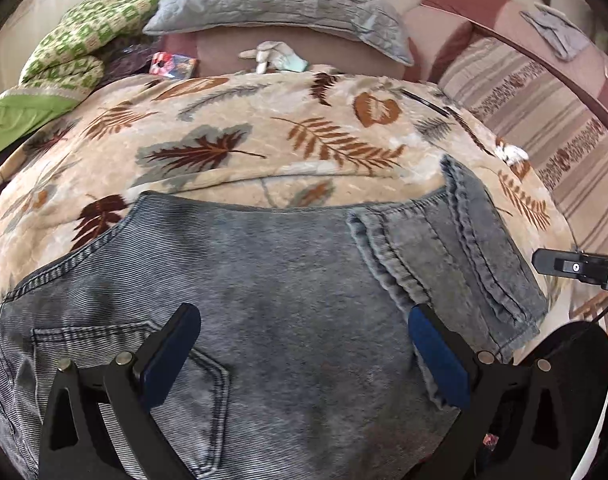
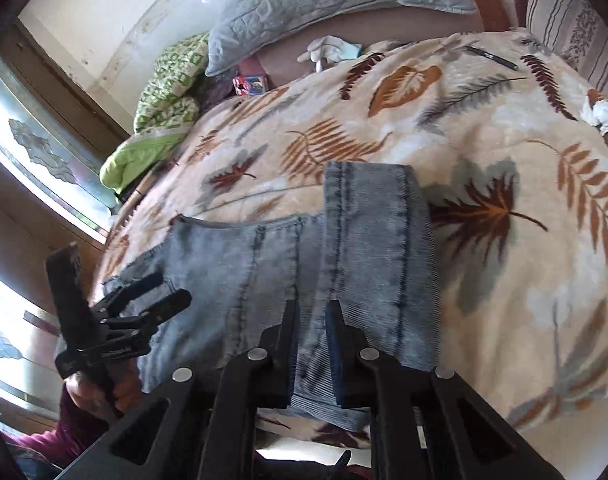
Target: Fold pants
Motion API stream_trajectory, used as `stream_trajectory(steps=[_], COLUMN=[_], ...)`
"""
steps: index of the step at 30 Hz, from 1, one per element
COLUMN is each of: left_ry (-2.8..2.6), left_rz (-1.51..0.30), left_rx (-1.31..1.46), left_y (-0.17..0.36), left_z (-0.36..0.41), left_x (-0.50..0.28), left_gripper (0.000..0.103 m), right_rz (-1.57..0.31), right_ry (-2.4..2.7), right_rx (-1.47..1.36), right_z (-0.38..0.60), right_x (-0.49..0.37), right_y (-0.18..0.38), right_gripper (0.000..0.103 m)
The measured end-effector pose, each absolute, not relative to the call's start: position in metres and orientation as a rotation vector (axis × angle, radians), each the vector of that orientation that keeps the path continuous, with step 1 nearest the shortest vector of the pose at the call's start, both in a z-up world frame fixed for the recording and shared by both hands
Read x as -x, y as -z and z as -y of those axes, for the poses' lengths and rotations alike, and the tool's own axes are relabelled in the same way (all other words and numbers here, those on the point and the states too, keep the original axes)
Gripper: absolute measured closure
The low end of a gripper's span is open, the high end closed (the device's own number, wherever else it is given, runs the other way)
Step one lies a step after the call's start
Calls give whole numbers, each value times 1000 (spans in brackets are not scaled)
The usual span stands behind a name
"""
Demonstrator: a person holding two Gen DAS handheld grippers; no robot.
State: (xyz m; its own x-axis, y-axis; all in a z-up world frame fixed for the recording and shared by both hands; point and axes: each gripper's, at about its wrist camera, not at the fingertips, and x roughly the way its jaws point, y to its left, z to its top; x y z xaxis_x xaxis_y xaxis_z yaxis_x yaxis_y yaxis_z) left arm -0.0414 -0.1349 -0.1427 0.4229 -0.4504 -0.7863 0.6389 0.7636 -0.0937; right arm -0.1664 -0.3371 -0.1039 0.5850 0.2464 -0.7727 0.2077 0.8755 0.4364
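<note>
Grey-blue denim pants (image 1: 264,288) lie folded on a leaf-patterned blanket (image 1: 264,136). The leg ends with hems (image 1: 463,240) lie folded over on the right. My left gripper (image 1: 304,316) is open, its jaws wide apart just above the denim near a back pocket (image 1: 144,344). In the right wrist view the pants (image 2: 264,264) show with a leg fold (image 2: 379,240) on top. My right gripper (image 2: 311,312) is shut on the edge of that denim fold. The left gripper (image 2: 144,304) shows at the left, over the pants.
A grey pillow (image 1: 272,0), a green patterned quilt (image 1: 92,40), a small colourful box (image 1: 174,65) and a white glove (image 1: 272,54) lie at the bed's head. A black pen (image 2: 491,58) and a white rag (image 2: 601,114) lie on the blanket. A striped cushion (image 1: 543,112) stands at right.
</note>
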Motion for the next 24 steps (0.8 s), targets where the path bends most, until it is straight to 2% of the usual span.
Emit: stream_trajectory(steps=[4,8,15,20,24], left_ry=[712,691,677,671,668], left_rz=[-858,-900,-947,-957,-963], left_rx=[-352,-408,-360,-346,-338], left_y=[149,165,169,168,167], left_z=[158,170,160,156,156], left_x=[64,67,58,57,55], left_gripper=[0,0,0,0,0], right_rz=[-986,-1006,-1032,-989,-997], right_ry=[-22,-15,40,45,50], right_rx=[-374,-205,127,125,159], right_z=[321,295,257,261,258], right_x=[183,192,193,193,194], right_y=[103,106,118,115,117], right_gripper=[88,88,88,87,76])
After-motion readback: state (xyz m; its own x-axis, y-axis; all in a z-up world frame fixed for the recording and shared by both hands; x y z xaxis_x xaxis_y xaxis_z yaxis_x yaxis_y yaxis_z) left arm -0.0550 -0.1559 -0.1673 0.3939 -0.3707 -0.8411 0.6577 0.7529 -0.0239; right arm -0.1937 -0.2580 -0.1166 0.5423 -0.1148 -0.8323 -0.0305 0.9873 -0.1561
